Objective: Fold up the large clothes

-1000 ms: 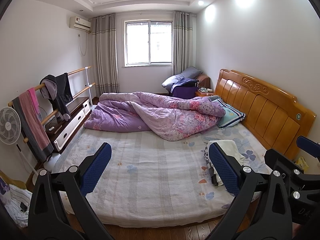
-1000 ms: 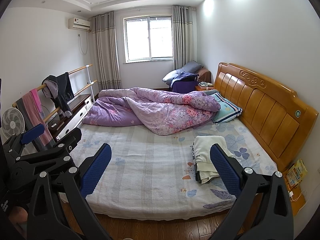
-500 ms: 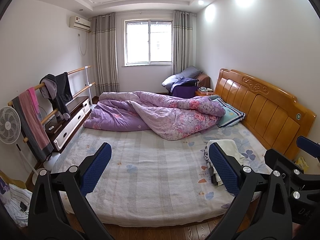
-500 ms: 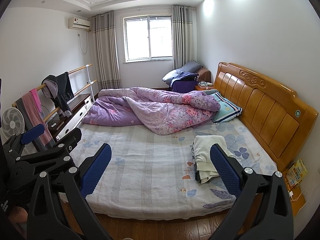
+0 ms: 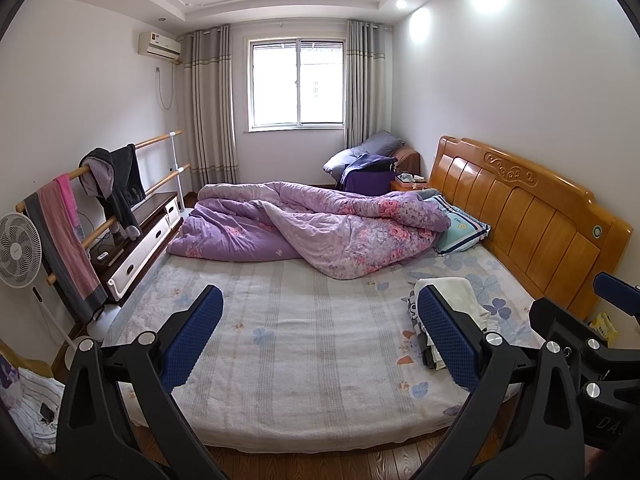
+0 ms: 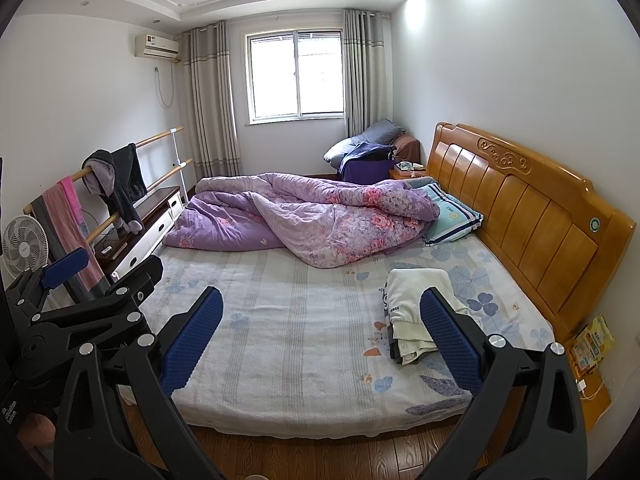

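A small stack of folded clothes, cream on top with dark pieces under it (image 6: 416,308), lies on the right side of the bed (image 6: 280,320), near the headboard. It also shows in the left wrist view (image 5: 460,300), partly behind the right finger. My left gripper (image 5: 320,340) is open and empty, held off the near edge of the bed. My right gripper (image 6: 320,340) is open and empty too, beside the left one, whose body shows at the left of the right wrist view (image 6: 80,300).
A crumpled purple floral quilt (image 6: 304,220) and a striped pillow (image 6: 452,216) lie at the far half of the bed. A wooden headboard (image 6: 540,216) runs along the right. A clothes rail with hanging garments (image 5: 80,208), a fan (image 5: 18,248) and a low cabinet (image 5: 148,232) stand at the left.
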`<state>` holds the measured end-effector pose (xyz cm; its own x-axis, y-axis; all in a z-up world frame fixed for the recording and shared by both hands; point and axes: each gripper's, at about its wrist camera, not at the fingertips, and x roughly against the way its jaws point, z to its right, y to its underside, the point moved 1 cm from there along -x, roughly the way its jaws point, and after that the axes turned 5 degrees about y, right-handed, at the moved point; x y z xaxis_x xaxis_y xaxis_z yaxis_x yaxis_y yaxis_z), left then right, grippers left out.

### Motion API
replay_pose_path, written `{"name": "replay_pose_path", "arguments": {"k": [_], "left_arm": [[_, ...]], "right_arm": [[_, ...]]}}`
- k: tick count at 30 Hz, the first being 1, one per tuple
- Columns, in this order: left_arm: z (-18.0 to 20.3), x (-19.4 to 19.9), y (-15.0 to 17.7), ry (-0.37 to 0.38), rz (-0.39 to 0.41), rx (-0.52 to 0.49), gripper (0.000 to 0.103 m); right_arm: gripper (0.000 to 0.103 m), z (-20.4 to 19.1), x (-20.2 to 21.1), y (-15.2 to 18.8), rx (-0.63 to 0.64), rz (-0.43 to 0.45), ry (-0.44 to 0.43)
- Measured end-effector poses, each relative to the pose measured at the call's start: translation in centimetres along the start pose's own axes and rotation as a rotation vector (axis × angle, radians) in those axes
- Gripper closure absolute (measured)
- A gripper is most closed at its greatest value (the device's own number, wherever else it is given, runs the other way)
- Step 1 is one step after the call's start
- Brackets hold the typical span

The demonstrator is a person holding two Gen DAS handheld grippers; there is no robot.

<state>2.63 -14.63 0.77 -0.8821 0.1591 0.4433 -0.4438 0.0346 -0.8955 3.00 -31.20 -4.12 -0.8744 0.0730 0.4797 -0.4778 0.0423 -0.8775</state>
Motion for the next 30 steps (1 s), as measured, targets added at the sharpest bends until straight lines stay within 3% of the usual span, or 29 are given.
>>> {"name": "replay_pose_path", "arguments": {"k": [30], "left_arm": [[0.39,-0.32,0.26,-0.004,-0.001,0.000,0.005]], "right_arm": [[0.008,0.09,-0.50,0.66,-0.007,-0.017,0.000]]}}
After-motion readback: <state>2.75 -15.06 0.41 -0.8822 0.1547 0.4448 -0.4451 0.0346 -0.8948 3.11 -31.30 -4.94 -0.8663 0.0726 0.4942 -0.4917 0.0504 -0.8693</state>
